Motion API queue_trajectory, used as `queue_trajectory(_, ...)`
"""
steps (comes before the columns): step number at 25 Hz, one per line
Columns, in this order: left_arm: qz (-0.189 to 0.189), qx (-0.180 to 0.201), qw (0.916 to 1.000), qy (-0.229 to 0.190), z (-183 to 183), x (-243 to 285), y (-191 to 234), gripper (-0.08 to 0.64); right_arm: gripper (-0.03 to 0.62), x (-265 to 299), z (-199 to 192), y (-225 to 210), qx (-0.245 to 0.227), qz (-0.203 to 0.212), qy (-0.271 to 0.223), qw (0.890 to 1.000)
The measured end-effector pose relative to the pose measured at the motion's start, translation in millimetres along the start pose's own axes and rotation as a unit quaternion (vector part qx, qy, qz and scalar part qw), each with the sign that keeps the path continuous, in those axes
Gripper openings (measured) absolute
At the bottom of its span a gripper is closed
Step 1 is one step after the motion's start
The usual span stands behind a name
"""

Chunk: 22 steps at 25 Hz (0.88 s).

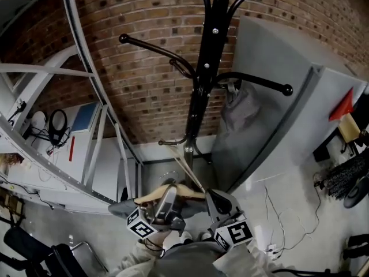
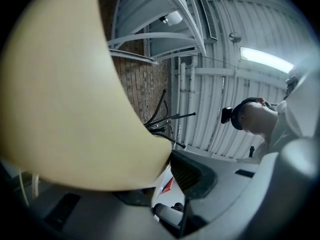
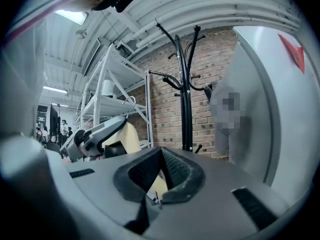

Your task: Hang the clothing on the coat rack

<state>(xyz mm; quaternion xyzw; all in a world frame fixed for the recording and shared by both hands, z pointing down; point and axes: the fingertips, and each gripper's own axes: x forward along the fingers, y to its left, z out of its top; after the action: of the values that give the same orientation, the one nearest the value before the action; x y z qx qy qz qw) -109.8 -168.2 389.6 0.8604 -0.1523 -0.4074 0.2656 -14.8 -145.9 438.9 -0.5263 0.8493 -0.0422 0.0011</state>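
The black coat rack (image 1: 204,68) stands against the brick wall, and a grey garment (image 1: 239,111) hangs from one of its right hooks. Low in the head view, my left gripper (image 1: 167,199) is shut on a pale wooden hanger (image 1: 173,192) with dark grey cloth (image 1: 124,208) under it. In the left gripper view the hanger (image 2: 65,99) fills the left side and rests against one pad (image 2: 187,174); the other jaw is hidden. My right gripper (image 1: 219,201) sits just right of the hanger's end. Its tips (image 3: 161,151) meet, and pale wood (image 3: 159,184) shows behind them.
A tall grey cabinet (image 1: 288,120) stands right of the rack, with a red triangular flag (image 1: 344,105) beyond it. White metal shelving (image 1: 86,114) rises on the left. Cables (image 1: 282,212) trail over the floor at right.
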Motion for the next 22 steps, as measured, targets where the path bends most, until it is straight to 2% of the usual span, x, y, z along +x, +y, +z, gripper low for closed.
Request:
queue_trajectory(8, -0.018, -0.03, 0.9993, 0.014, -40.1, 24.3, -16.9, 0.104, 0.023, -27.0, 0.8, -26.2, -0.001, -0.018, 0.006, 1.0)
queue_trajectory(12, -0.015, -0.022, 0.9995, 0.016, -57.5, 35.2, -22.9, 0.104, 0.023, -40.9, 6.3, -39.8, 0.002, -0.006, -0.01, 1.0)
queue_trajectory(18, -0.004, 0.0, 0.9999, 0.009, -79.1, 47.4, -32.2, 0.104, 0.023, -61.6, 0.6, -66.7, 0.002, 0.0, 0.002, 1.0)
queue_trajectory(22, 0.002, 0.001, 1.0, 0.008, -84.8, 47.5, -33.4, 0.104, 0.023, -65.1, -1.6, -70.0, 0.004, 0.006, 0.0, 1.0)
